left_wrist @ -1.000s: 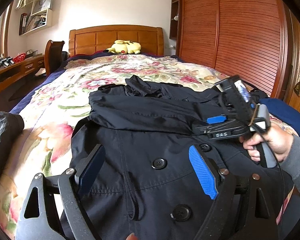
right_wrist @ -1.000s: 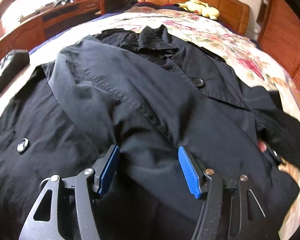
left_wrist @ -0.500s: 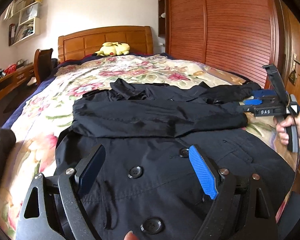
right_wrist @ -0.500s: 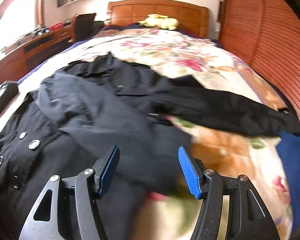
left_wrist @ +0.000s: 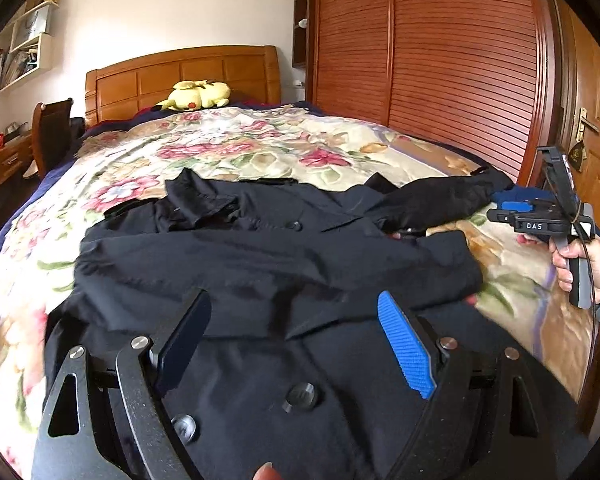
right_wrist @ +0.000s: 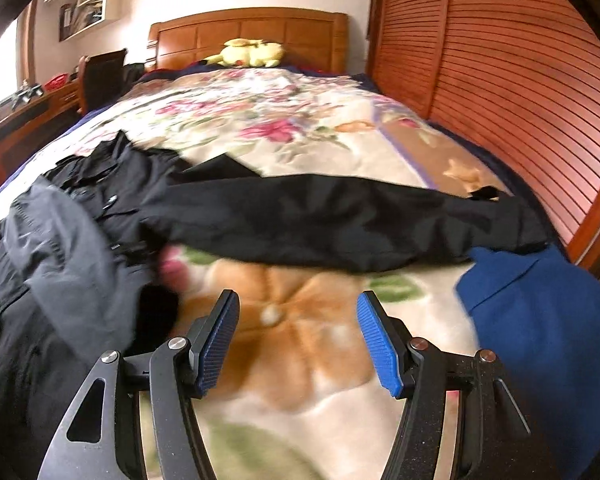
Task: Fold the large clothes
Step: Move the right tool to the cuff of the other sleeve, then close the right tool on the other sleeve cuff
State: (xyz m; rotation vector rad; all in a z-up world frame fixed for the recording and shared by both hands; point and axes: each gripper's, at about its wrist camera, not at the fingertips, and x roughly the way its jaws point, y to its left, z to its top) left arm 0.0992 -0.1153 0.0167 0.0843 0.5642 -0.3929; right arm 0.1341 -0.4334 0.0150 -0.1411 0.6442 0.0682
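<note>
Black button-front cotton coat (left_wrist: 276, 280): unfolded sleeve (right_wrist: 340, 220) lies crosswise ahead of right gripper (right_wrist: 298, 336), the nearer one; both grippers released, left gripper (left_wrist: 296, 340) over coat front.

Black coat (left_wrist: 260, 264) hem cut off below; blue garment (right_wrist: 548, 320) edge-cropped, blurred

Bed (right_wrist: 412, 148), floral cover, is carrying a black coat (left_wrist: 260, 264) lying ahead of left tool; blue garment (right_wrist: 540, 320) sitting right of right tool; yellow plush (right_wrist: 252, 54) resting far ahead.
</note>
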